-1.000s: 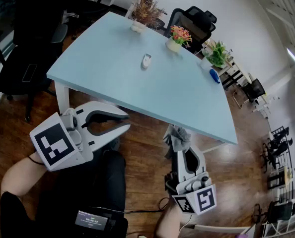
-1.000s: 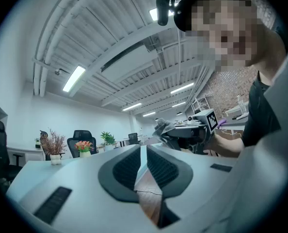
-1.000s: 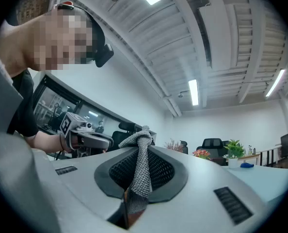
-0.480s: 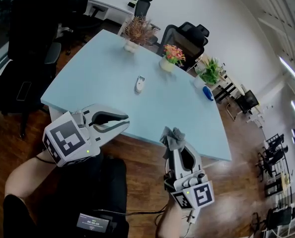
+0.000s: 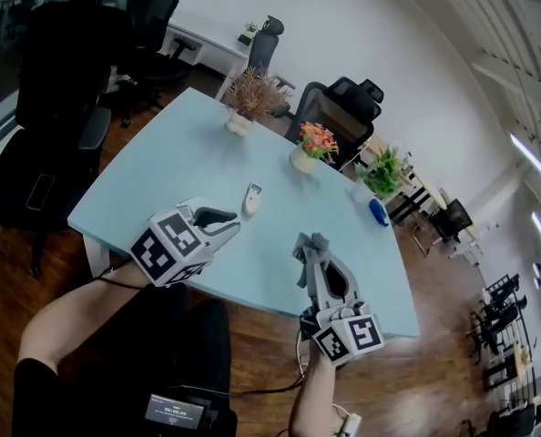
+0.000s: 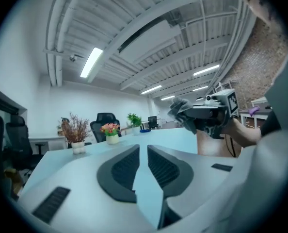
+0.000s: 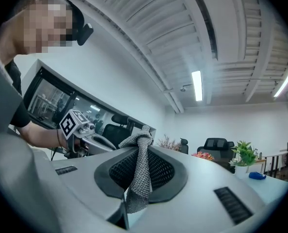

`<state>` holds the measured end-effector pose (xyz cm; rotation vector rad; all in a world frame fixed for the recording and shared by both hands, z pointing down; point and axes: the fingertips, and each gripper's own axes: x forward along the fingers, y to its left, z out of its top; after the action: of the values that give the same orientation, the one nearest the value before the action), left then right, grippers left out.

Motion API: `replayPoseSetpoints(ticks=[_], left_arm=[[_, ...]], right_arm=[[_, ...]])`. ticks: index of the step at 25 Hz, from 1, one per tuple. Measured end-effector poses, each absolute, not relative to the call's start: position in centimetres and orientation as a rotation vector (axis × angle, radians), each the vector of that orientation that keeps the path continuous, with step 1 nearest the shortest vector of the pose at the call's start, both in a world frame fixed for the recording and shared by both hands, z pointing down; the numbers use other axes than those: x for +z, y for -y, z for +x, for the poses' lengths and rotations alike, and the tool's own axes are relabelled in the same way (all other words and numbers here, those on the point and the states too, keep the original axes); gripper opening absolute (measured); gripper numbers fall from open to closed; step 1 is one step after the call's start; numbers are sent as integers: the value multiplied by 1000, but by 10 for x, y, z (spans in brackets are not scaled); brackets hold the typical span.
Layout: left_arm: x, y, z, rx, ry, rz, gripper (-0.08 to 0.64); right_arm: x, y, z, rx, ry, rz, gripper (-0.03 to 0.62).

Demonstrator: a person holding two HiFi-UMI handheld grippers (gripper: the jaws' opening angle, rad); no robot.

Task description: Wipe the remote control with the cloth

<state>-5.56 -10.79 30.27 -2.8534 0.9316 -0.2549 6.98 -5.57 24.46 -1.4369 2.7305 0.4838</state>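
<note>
Head view, from the left: black office chairs (image 5: 43,144) stand in shadow beside the pale blue table (image 5: 161,153), too dark to count. 1 left gripper (image 5: 234,221) reaches over the table's near edge. In the left gripper view its 2 jaws are pressed nearly together, only a thin slit between the pads, with nothing in it. Just beyond its tips, apart from them, 1 remote control (image 5: 251,198) lies flat on the table, small and light-coloured.

Along the far edge stand 3 potted plants: 1 dried brown bunch (image 5: 250,98), 1 pot of pink and orange flowers (image 5: 314,144), and 1 green plant (image 5: 380,173). Near the green plant lies 1 blue object (image 5: 377,212), too small to identify.

1 right gripper (image 5: 312,260) is over the near edge, right of the remote control and well apart from it. Its 2 jaws pinch 1 grey knitted cloth (image 5: 309,246), which bunches past the tips and hangs between the pads.
</note>
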Motion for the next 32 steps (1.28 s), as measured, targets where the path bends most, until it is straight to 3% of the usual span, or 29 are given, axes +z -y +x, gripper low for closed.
replayPoseSetpoints(ticks=[4,5,8,16,18,19,21,22,25,28,31,32], left_arm=[[333,191,-25,-456,-1127,-2906,331],[342,210,-12,-519,-1153,-2912,373],[359,269,23,-666,-1256,-2858,403],[409,368,52,-994,-1248,-2894,397],[408,390,41,-996,-1158,-2932,271],[407,397,36,-1002,-1133,-2946,255],[408,401,41,-1019,-1072,-2964,275],[409,399,50,-1035,-1025,-2954,331],[413,399,75,-1112,-840,-2907,393],[418,404,80,-1199,-623,-2930,397],[420,401,79,-1221,-472,-2949,343],[420,399,78,-1221,-461,-2944,274]], right_arm=[[241,99,73,464,-2742,-1395,29],[244,108,75,456,-2749,-1385,29],[252,137,93,410,-2755,-1379,29],[254,201,160,348,-2740,-1415,29],[258,226,167,330,-2744,-1417,29],[260,236,170,314,-2748,-1414,29],[266,248,174,286,-2760,-1398,29],[268,250,176,279,-2770,-1386,29],[274,256,177,275,-2804,-1356,29],[277,267,172,282,-2825,-1353,29],[277,275,169,274,-2837,-1358,29],[278,277,167,272,-2841,-1360,29]])
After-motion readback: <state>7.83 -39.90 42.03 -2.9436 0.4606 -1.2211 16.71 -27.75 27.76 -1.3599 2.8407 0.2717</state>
